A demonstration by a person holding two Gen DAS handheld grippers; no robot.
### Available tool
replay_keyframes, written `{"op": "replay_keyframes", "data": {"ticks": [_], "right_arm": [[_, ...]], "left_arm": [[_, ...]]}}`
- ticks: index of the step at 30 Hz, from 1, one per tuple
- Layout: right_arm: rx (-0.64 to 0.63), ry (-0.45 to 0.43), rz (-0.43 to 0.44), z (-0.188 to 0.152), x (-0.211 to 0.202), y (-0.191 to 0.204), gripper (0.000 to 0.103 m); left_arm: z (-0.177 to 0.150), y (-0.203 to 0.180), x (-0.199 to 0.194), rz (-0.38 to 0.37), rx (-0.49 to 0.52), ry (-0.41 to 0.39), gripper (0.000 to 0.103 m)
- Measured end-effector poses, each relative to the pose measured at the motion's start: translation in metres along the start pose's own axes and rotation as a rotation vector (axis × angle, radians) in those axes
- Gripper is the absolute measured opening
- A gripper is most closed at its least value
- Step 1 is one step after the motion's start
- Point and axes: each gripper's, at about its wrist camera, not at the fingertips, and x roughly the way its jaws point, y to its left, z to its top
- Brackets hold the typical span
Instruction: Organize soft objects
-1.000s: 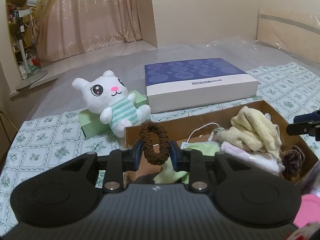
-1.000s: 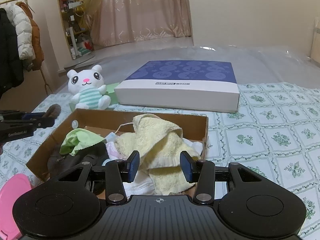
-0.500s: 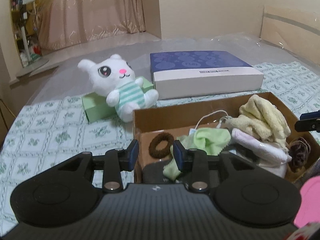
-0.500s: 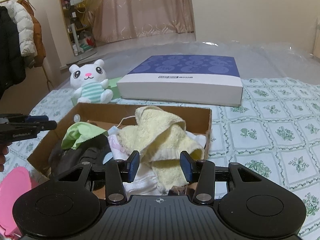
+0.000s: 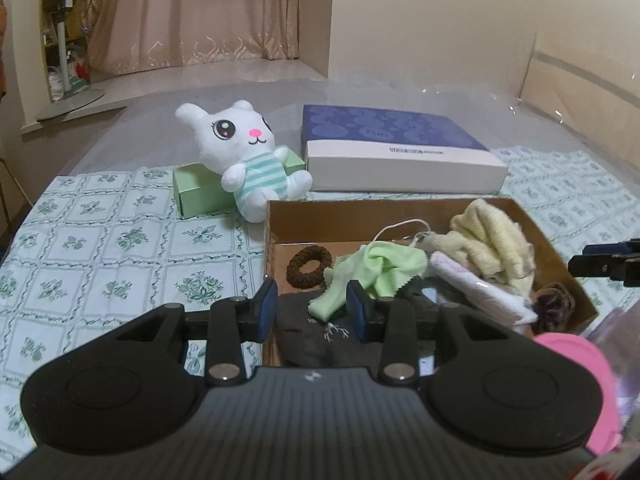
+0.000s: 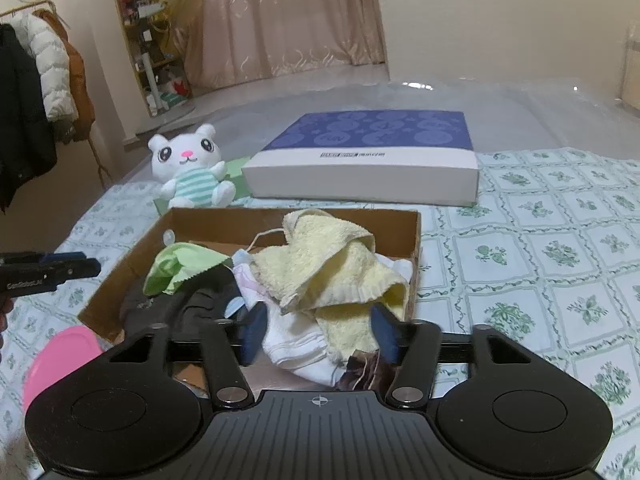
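A brown scrunchie [image 5: 310,266] lies loose on the floor of the cardboard box [image 5: 276,224], beside a light green cloth [image 5: 376,268]. My left gripper [image 5: 313,308] hangs open above the box's near left corner, over a dark grey cloth [image 5: 316,340], gripping nothing. A yellow towel [image 6: 328,264] is heaped on white cloths [image 6: 296,340] in the box [image 6: 208,220]. My right gripper [image 6: 320,332] hovers just over that heap with its jaws opening; the cloths lie between and below the pads, not pinched.
A white plush bunny [image 5: 244,156] leans on a small green box [image 5: 196,188] behind the cardboard box. A flat blue-and-white box [image 5: 400,156] lies further back. A pink object [image 6: 64,356] sits by the near corner. Patterned cloth covers the table.
The left gripper let go of the scrunchie, which now lies in the box, and drew back to the left. The right gripper's jaws have spread wider over the towel heap.
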Motion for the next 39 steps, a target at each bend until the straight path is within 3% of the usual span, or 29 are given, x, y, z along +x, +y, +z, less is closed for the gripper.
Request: {"op": "replay_keyframes", "data": {"ticks": [14, 28, 39], "right_arm": [[0.069, -0.051, 0.006, -0.026, -0.093, 0.025, 0.071], [0.027, -0.081, -0.031, -0.075, -0.190, 0.080, 0.072], [0.055, -0.070, 0.021, -0.121, -0.253, 0.114, 0.072]], "left_arm": [[-0.013, -0.025, -0.123, 0.012, -0.075, -0.024, 0.044], [-0.067, -0.079, -0.237, 0.023, -0.046, -0.014, 0.050], [-0.107, -0.117, -0.307, 0.024, -0.033, -0.028, 0.053]]}}
